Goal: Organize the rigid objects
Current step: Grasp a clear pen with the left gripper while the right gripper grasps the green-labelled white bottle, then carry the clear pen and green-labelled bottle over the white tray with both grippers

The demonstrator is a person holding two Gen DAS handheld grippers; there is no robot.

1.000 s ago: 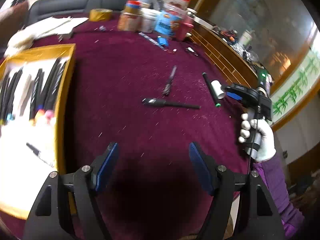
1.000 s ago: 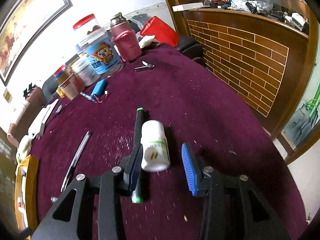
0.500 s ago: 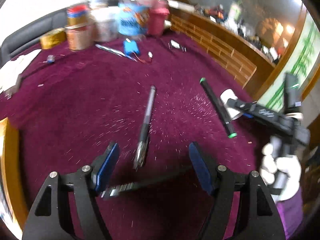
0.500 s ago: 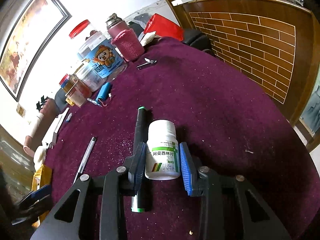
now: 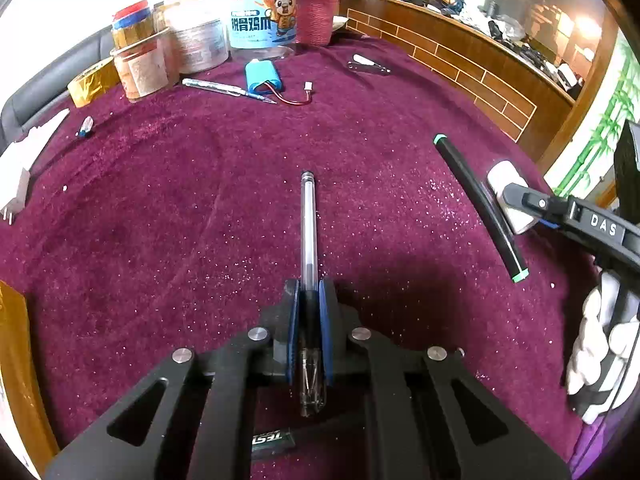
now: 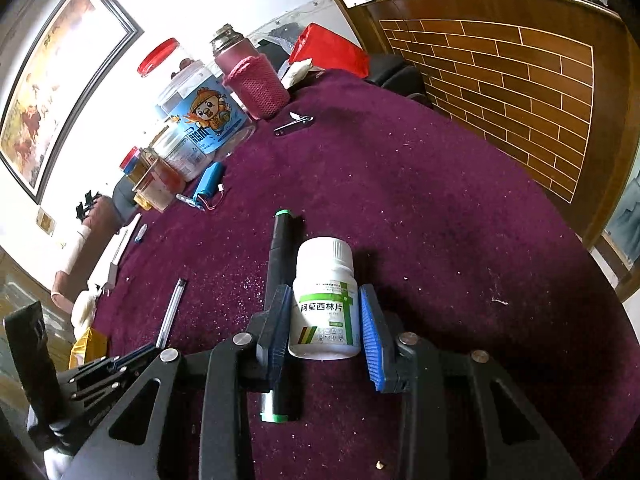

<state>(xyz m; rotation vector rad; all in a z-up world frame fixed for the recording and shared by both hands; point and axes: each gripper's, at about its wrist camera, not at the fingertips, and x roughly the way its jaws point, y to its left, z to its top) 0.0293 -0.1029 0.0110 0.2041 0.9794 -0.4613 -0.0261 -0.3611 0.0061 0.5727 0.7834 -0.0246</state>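
Note:
My left gripper [image 5: 309, 292] is shut on a clear pen [image 5: 309, 224] that lies on the purple cloth and points away from me. My right gripper [image 6: 325, 308] is shut on a white pill bottle [image 6: 326, 300] with a green label, lying on the cloth. A black marker with green ends [image 6: 278, 264] lies just left of the bottle, under the left finger. In the left wrist view the marker [image 5: 478, 204] and the bottle [image 5: 510, 196] sit at the right, with the right gripper [image 5: 532, 204] on the bottle. The pen also shows in the right wrist view [image 6: 172, 304].
At the back stand several jars [image 5: 260, 16], a pink-sleeved flask [image 5: 318, 8] and a tape roll [image 5: 90, 80]. A blue battery pack [image 5: 262, 82], a thin pen [image 5: 224, 90] and a nail clipper [image 5: 368, 65] lie near them. A yellow tray edge [image 5: 16, 340] is at the left. A brick-patterned wooden counter [image 6: 500, 72] borders the right.
My left gripper moved forward and shut on the clear pen. My right gripper closed its fingers against the white pill bottle.

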